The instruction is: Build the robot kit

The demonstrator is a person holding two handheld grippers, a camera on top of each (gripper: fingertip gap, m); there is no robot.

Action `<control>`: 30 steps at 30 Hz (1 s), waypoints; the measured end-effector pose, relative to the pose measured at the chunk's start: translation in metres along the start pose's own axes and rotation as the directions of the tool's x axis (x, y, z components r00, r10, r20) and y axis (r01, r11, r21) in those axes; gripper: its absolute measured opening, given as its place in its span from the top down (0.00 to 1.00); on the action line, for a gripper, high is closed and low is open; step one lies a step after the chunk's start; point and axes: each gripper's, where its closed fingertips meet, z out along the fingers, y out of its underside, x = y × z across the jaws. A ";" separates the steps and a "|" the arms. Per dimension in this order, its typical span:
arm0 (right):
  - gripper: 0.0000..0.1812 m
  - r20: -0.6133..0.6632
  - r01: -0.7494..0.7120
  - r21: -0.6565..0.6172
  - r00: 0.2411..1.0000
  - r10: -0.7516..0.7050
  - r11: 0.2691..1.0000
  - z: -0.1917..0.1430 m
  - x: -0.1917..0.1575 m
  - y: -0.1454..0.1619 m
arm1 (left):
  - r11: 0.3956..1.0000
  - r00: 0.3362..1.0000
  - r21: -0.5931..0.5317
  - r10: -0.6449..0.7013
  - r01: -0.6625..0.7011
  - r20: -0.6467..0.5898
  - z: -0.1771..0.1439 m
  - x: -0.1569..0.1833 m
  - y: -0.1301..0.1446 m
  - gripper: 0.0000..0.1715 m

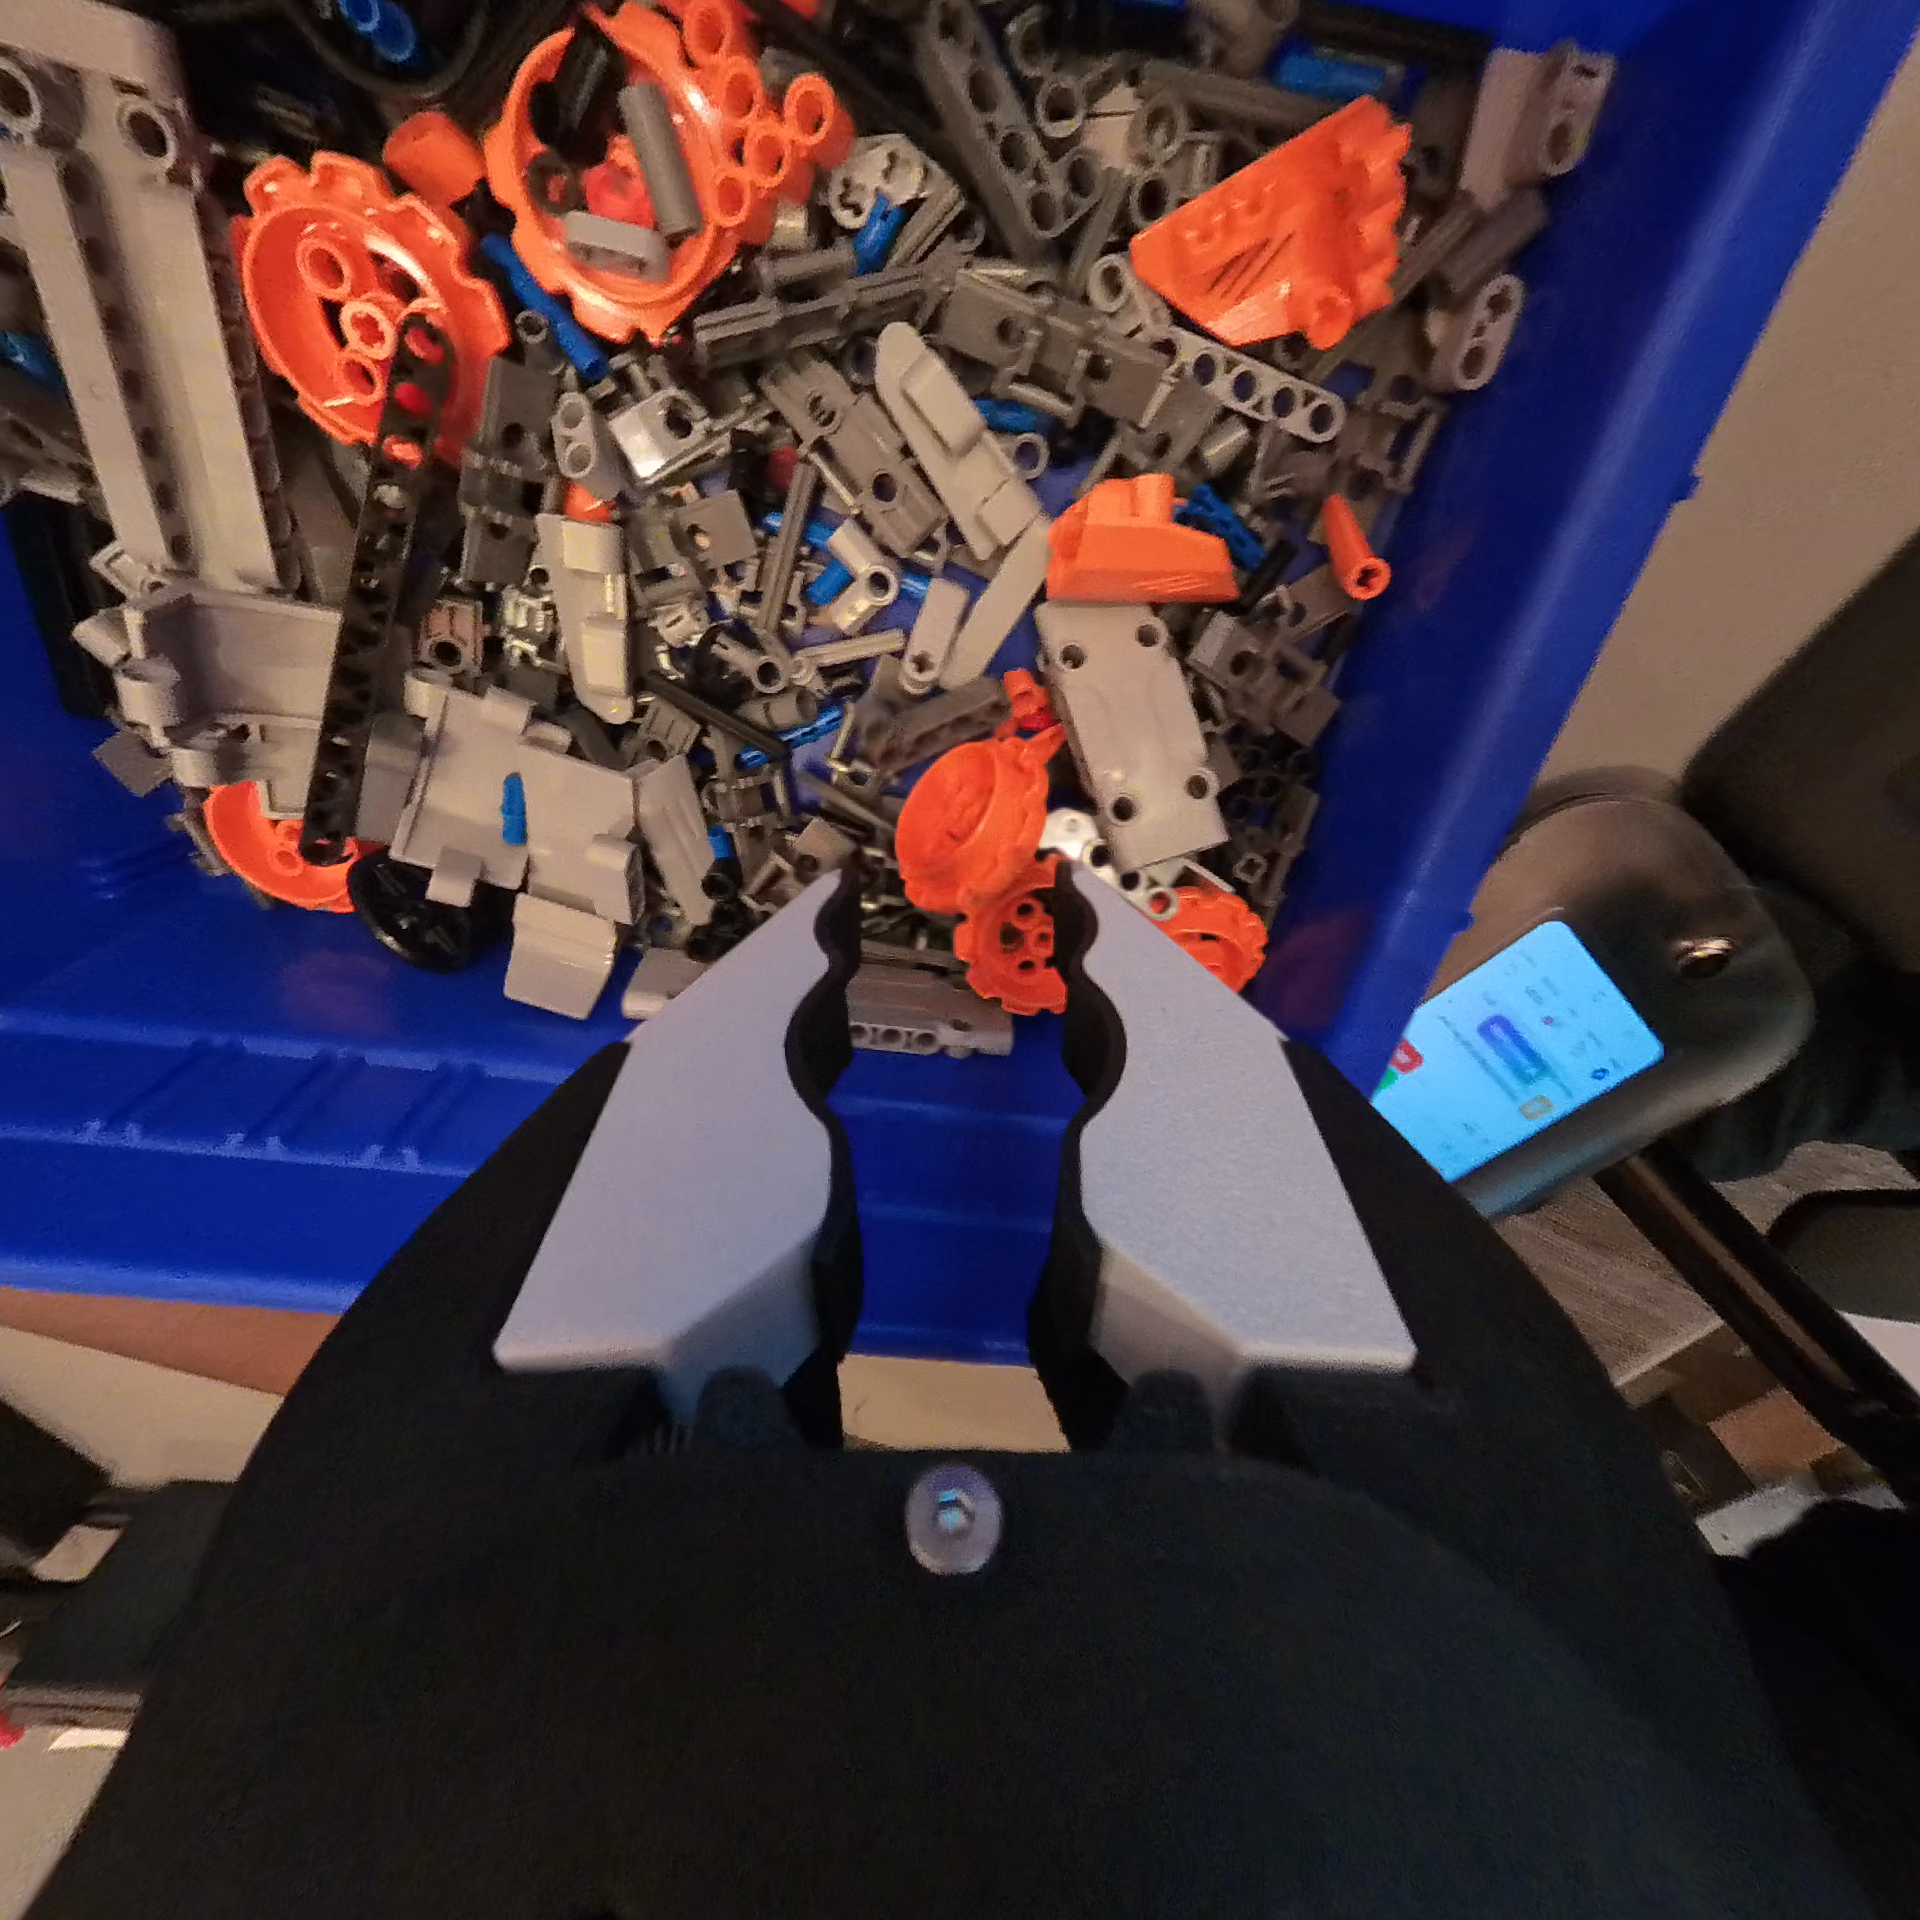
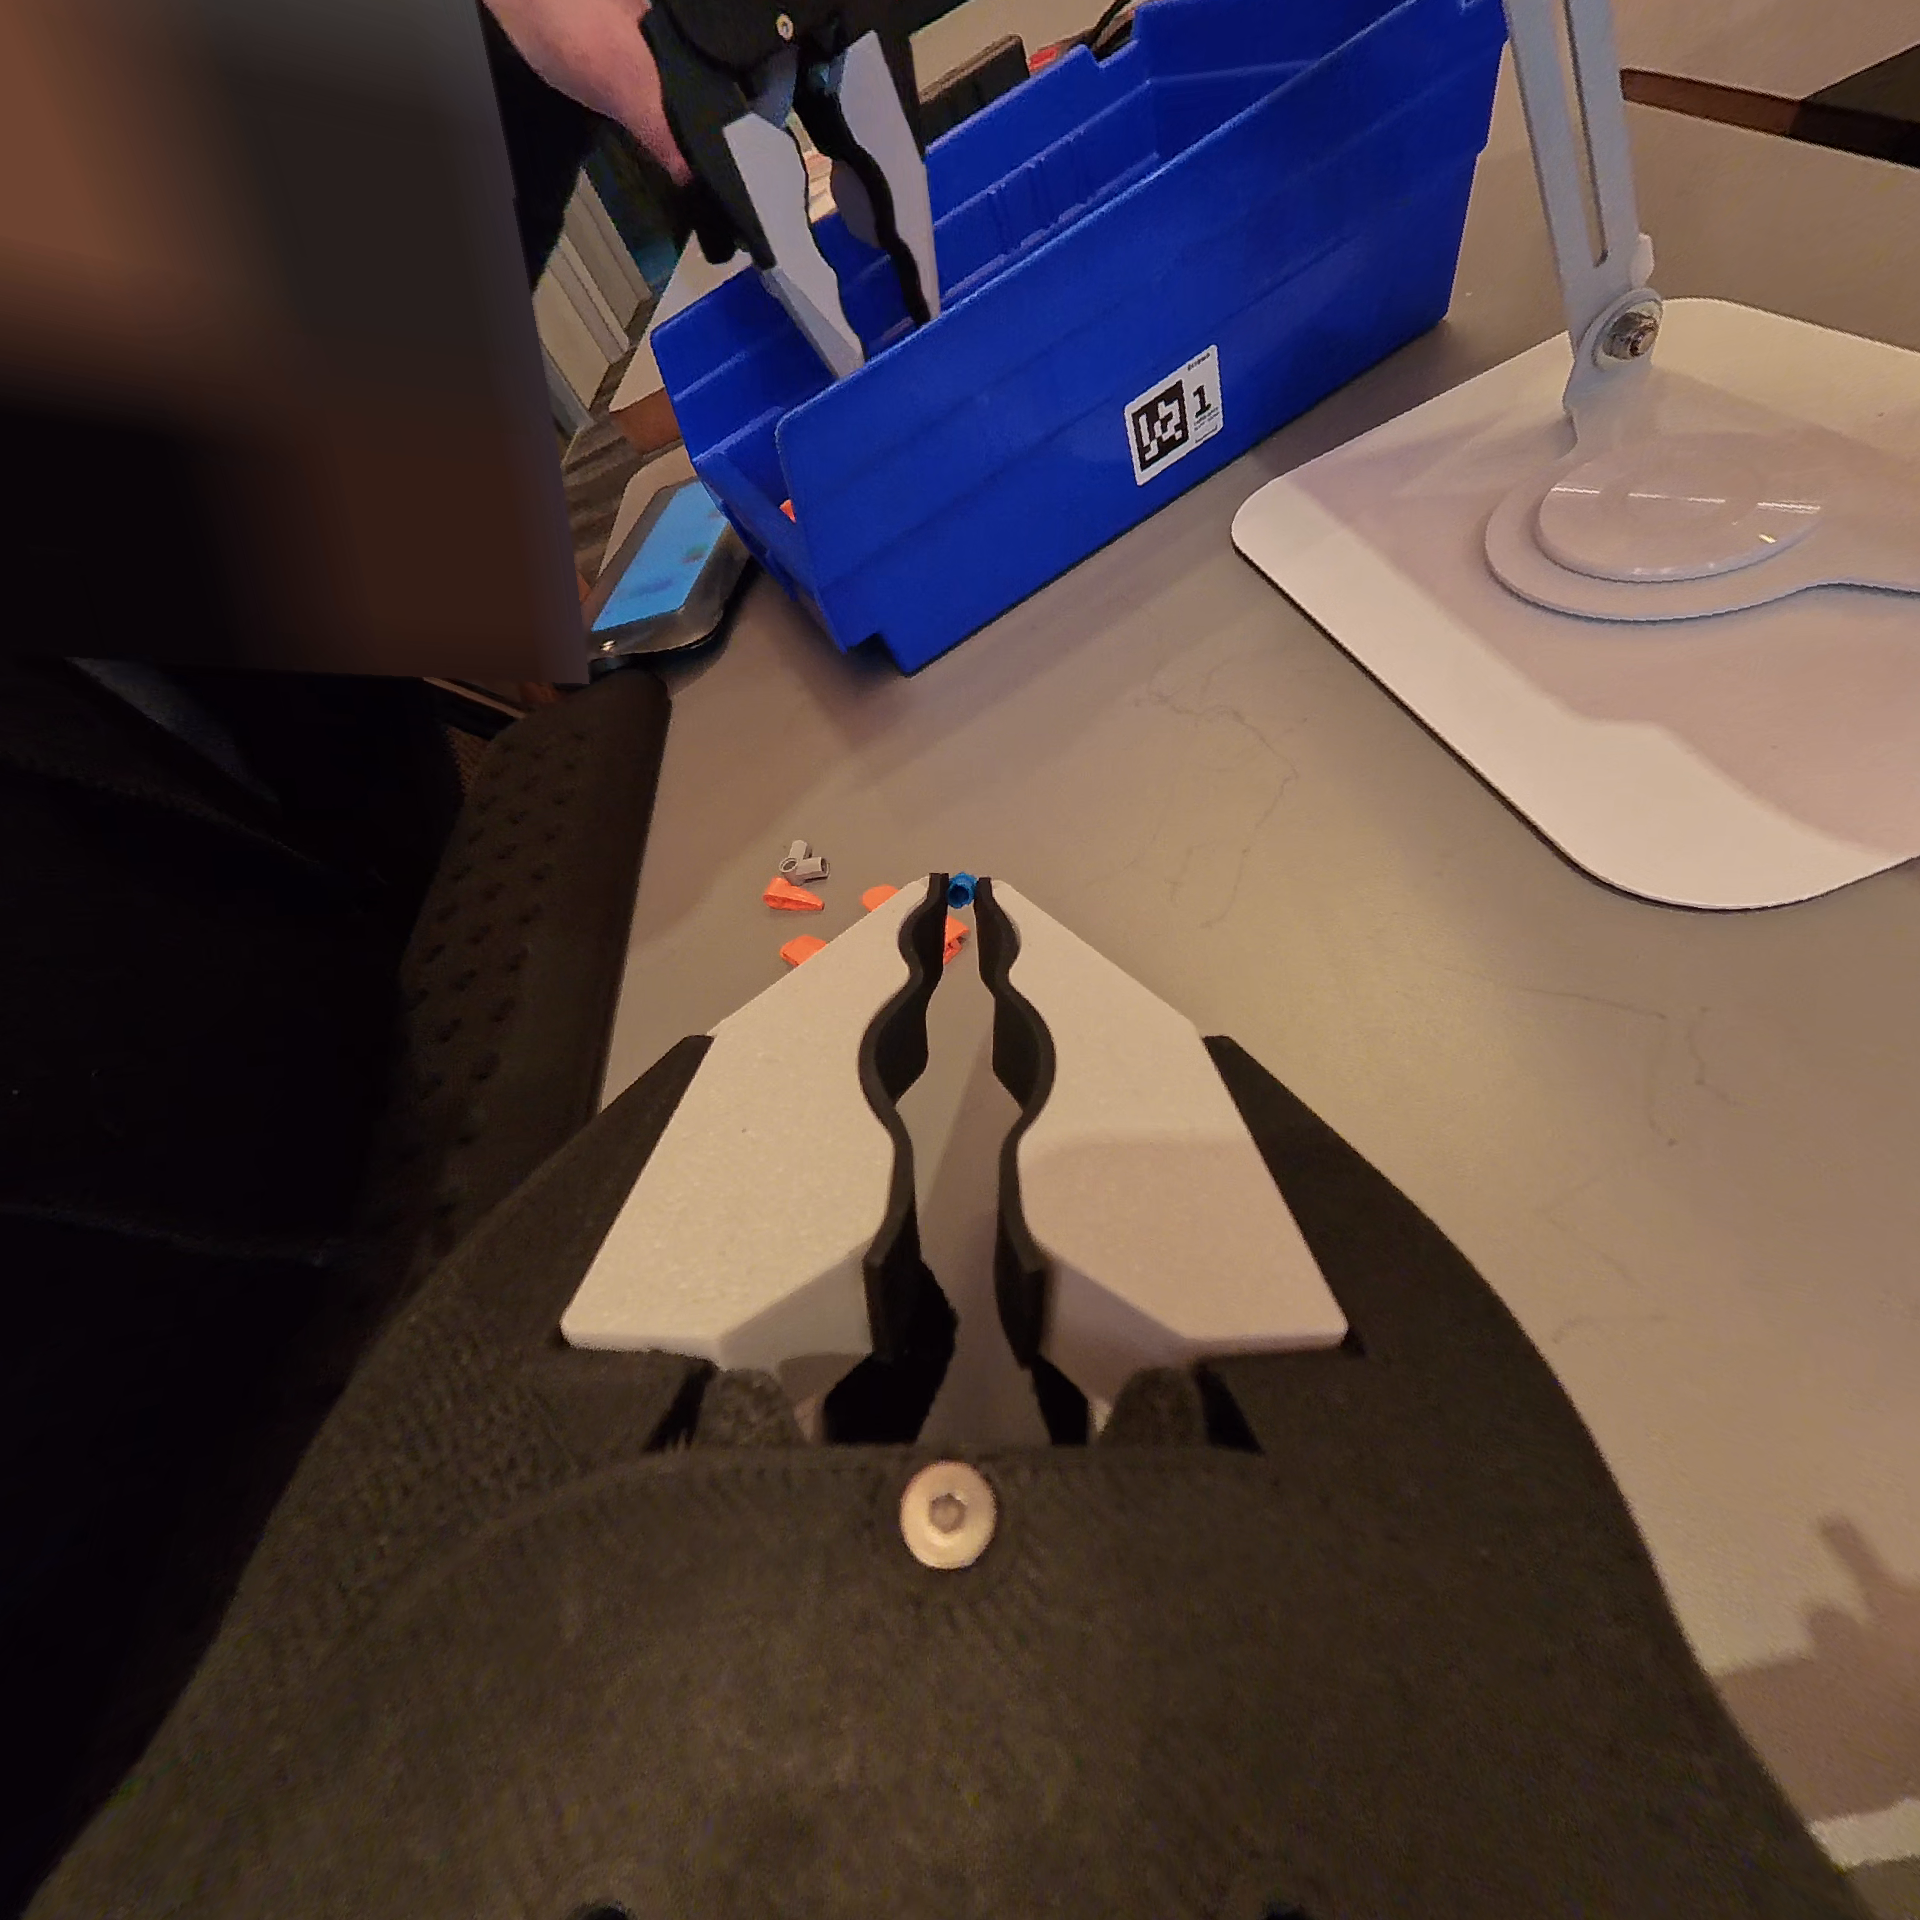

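Observation:
My left gripper [image 1: 951,883] is open above the near end of a blue bin [image 1: 312,1122] full of grey, black, blue and orange building parts. Its tips flank an orange round part [image 1: 966,831] and an orange gear [image 1: 1013,951]. My right gripper [image 2: 958,885] is shut on a small blue pin [image 2: 959,886], held low over the grey table [image 2: 1247,1039]. Small orange pieces [image 2: 795,896] and a grey connector [image 2: 803,861] lie on the table just left of its tips. The left gripper also shows in the right wrist view [image 2: 883,322], its tips inside the blue bin [image 2: 1039,447].
A white stand base [image 2: 1558,665] with an upright arm sits at the right of the table. A phone with a lit screen [image 1: 1517,1049] lies beside the bin. A dark chair [image 2: 499,935] is at the table's left edge. A person's hand [image 2: 613,62] holds the left gripper.

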 end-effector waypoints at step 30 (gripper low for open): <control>0.98 -0.004 0.002 -0.004 1.000 -0.002 1.000 0.001 0.000 0.001 | 0.984 0.982 0.171 -0.086 0.057 0.166 -0.003 -0.041 -0.034 0.80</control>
